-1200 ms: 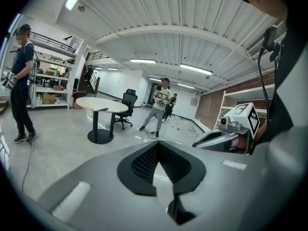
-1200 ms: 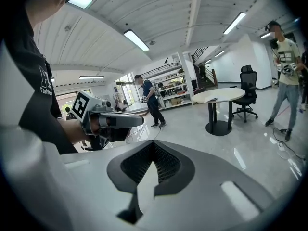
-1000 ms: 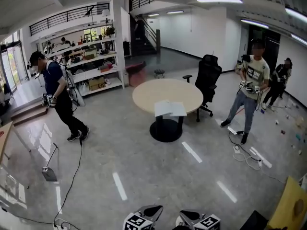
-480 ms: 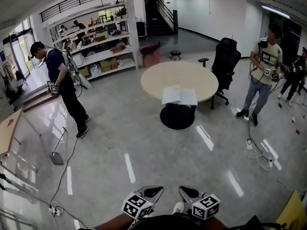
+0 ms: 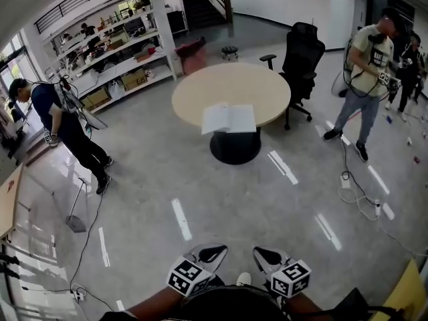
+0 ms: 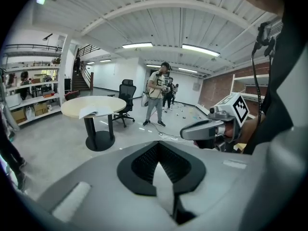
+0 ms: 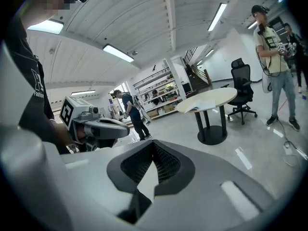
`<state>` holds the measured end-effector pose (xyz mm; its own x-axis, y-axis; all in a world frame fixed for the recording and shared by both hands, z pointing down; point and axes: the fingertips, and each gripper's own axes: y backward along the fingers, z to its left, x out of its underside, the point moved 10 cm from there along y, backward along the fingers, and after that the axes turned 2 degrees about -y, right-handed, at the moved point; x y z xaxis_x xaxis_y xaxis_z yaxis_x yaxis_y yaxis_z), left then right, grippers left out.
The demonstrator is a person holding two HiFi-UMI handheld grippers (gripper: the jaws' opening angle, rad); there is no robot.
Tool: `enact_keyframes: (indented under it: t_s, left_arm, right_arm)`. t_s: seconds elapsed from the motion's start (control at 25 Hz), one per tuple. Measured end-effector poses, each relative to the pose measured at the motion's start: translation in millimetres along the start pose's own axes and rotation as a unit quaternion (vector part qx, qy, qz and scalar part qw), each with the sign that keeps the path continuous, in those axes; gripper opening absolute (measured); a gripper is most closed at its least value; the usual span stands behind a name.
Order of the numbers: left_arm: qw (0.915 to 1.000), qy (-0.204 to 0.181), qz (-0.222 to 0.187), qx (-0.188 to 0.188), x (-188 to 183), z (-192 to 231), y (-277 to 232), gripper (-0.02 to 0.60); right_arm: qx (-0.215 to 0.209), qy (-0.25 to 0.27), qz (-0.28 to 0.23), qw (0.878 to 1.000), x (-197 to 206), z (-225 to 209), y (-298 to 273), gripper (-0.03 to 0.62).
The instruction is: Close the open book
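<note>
The open book [image 5: 229, 118] lies flat with white pages up, at the near edge of the round beige table [image 5: 234, 85], well ahead of me across the floor. Both grippers stay low at the bottom of the head view, far short of the table. My left gripper [image 5: 208, 252] and right gripper [image 5: 265, 254] are side by side, jaws together, holding nothing. The left gripper view shows the book [image 6: 95, 112] on the table [image 6: 82, 104] at left, with the right gripper [image 6: 197, 130] alongside. In the right gripper view the book [image 7: 204, 107] appears at mid-right and the left gripper [image 7: 107, 127] at left.
A black office chair [image 5: 302, 49] stands behind the table. One person in a light shirt [image 5: 366, 62] stands at right, near cables [image 5: 361, 199] on the floor. Another in dark clothes [image 5: 63, 126] stands at left before shelving [image 5: 110, 52]. A wooden tabletop [image 5: 8, 202] juts in at far left.
The table and book have drawn closer and larger in the head view. Both grippers have moved forward together and show more fully at the bottom. Their jaws stay together.
</note>
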<state>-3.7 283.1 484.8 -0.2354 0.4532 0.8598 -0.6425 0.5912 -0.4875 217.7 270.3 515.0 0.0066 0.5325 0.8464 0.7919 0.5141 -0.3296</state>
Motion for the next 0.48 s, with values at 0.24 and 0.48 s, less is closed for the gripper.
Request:
enact_keyframes:
  t_s: [0.24,0.48]
  left_arm:
    - [0.9997,0.024,0.001,0.011,-24.9,33.7,-35.5,0.008]
    - [0.9991,0.031,0.001,0.028,-46.3,89.6,-76.4,0.008]
  right_arm:
    - [0.021,-0.031,0.012,0.999,-11.9,-36.2,-19.6,0.009]
    - [0.034,-0.015,0.020,0.999,-52.6,-73.4,-62.5,0.009]
